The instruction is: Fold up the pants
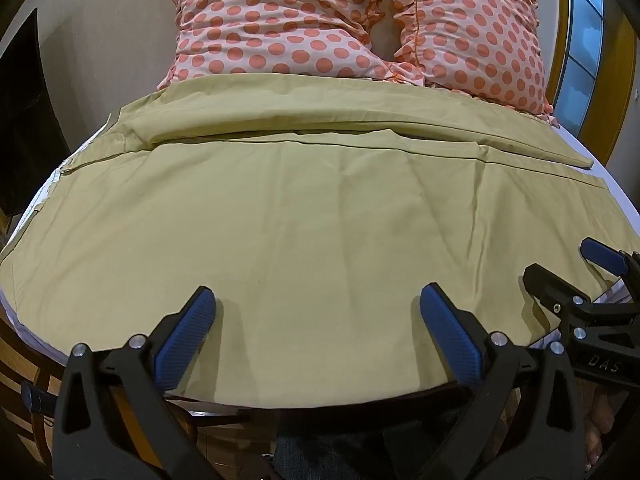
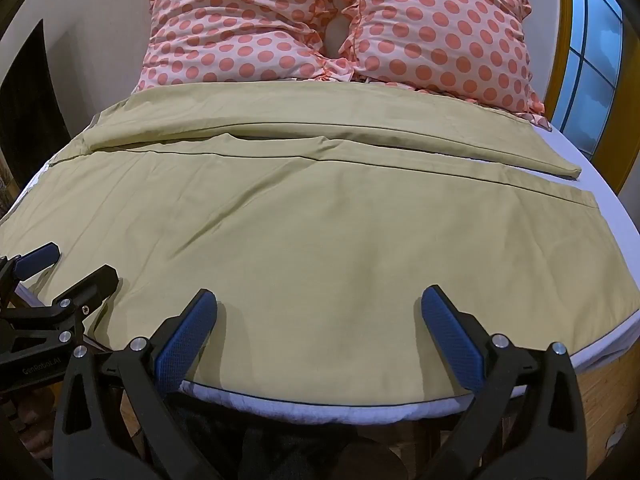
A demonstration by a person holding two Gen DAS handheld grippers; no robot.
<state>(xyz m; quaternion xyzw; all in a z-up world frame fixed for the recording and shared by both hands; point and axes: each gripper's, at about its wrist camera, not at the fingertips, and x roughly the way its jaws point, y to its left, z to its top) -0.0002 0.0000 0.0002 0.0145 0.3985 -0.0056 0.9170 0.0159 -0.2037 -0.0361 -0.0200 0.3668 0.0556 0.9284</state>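
1. Left wrist view: the left gripper (image 1: 318, 306) has its blue pads (image 1: 182, 342) spread wide with nothing between them, poised over the near edge of the pants (image 1: 304, 216)
2. In the right wrist view the right gripper (image 2: 319, 306) is likewise spread apart and empty, just beside its partner and over the same near edge
3. The pants, a pale olive pair, lie flat across the bed (image 2: 624, 216), one leg close to the grippers and the other beyond it, next to the polka-dot pillows (image 2: 280, 20); the hems point right, and the waist seems to lie left
4. No fold looks started yet, so a first grasp on the near edge seems to come next
5. Risks, as I judge them: the thin cloth lies tight on the sheet, so a pinch may catch only the top layer, or take the sheet with it; uneven lifting by the two grippers could skew the crease; the far leg's slack ridge could bunch under a fold
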